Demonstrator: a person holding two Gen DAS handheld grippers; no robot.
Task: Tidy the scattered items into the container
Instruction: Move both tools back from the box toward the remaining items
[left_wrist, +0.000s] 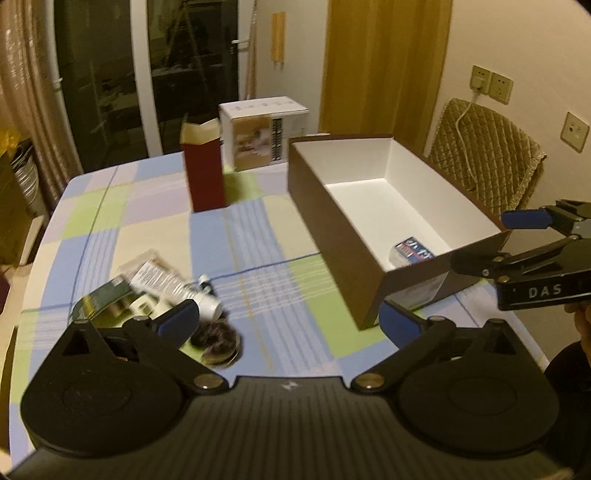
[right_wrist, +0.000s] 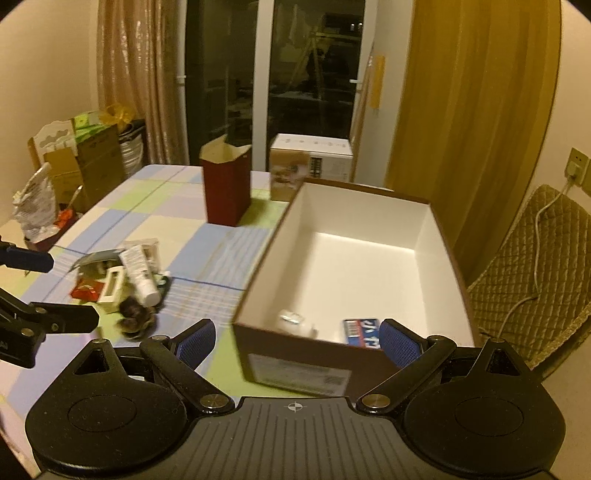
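A brown box with a white inside (left_wrist: 332, 229) (right_wrist: 266, 266) stands on the checked tablecloth. A blue pack (left_wrist: 413, 251) (right_wrist: 364, 332) and a small pale item (right_wrist: 291, 319) lie in its near end. A pile of scattered items lies left of it: a white tube (left_wrist: 173, 286) (right_wrist: 140, 275), a dark fuzzy hair tie (left_wrist: 216, 338) (right_wrist: 135, 317), a red packet (right_wrist: 86, 290), a white frame-like piece (right_wrist: 112, 288) and a green card (left_wrist: 105, 295). My left gripper (left_wrist: 290, 321) is open and empty, between pile and box. My right gripper (right_wrist: 297, 338) is open and empty at the box's near wall.
A tall dark red carton (left_wrist: 205, 177) (right_wrist: 225, 188) and a white printed box (left_wrist: 262, 133) (right_wrist: 310, 162) stand at the table's far side. A quilted chair (left_wrist: 484, 155) (right_wrist: 532, 266) is right of the box. Bags and cartons (right_wrist: 85, 158) sit beyond the table's left edge.
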